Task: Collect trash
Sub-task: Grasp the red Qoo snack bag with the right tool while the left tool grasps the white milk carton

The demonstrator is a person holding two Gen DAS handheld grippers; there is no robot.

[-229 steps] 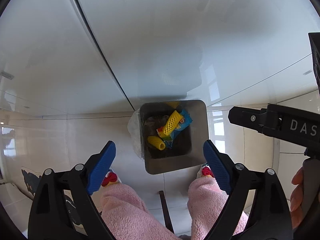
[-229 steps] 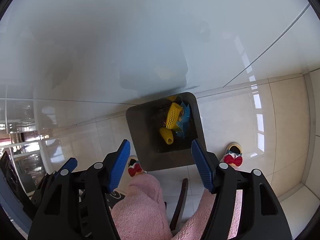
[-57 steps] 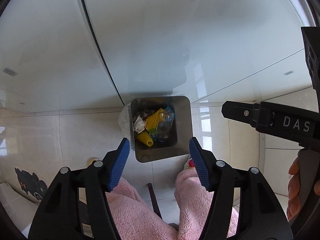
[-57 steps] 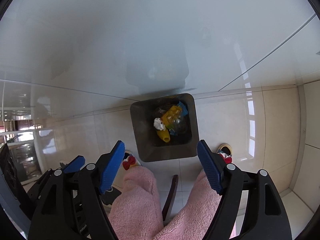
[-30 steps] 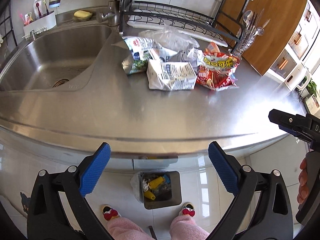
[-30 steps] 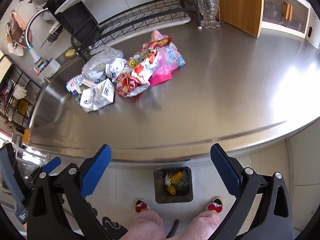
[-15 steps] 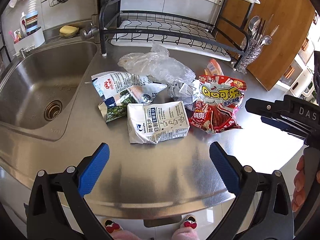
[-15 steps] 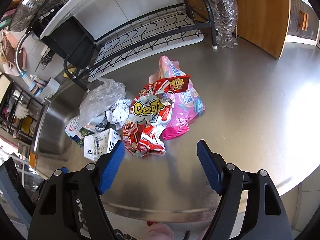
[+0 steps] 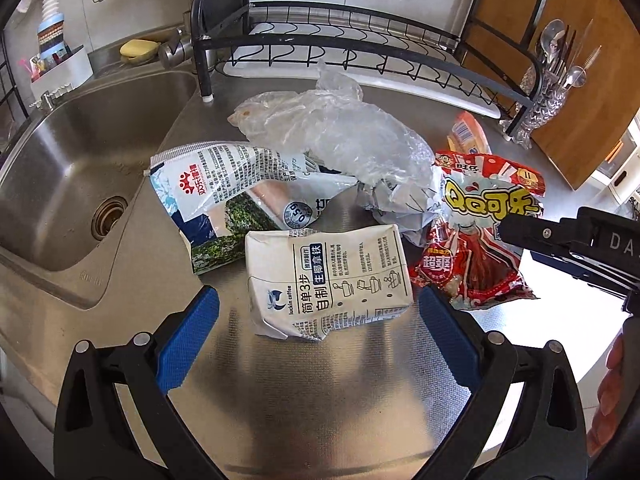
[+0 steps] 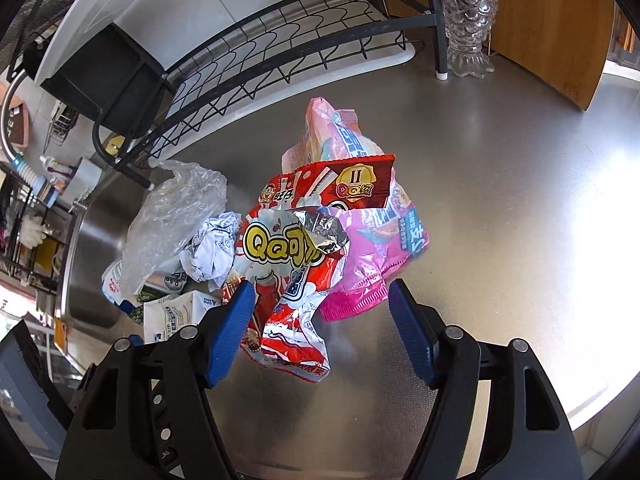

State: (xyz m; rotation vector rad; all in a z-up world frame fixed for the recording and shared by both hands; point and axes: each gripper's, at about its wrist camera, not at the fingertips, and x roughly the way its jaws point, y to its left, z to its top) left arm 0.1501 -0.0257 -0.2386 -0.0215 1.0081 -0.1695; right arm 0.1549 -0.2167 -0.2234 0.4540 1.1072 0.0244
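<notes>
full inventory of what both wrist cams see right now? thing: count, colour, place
coffee carton: 1, white, counter, ahead of the left gripper
printed bag: 1, white and green, beside the sink
plastic bag: 1, clear, behind the carton
crumpled paper: 1, white, mid-pile
candy bag: 1, red, ahead of the right gripper
snack bag: 1, pink, right of the red one
sink: 1, steel, left
dish rack: 1, black, rear
cutlery holder: 1, glass, rear right
counter: 1, steel
left gripper: open, empty
right gripper: open, jaws just been closing, pads not yet pressing the candy bag
</notes>
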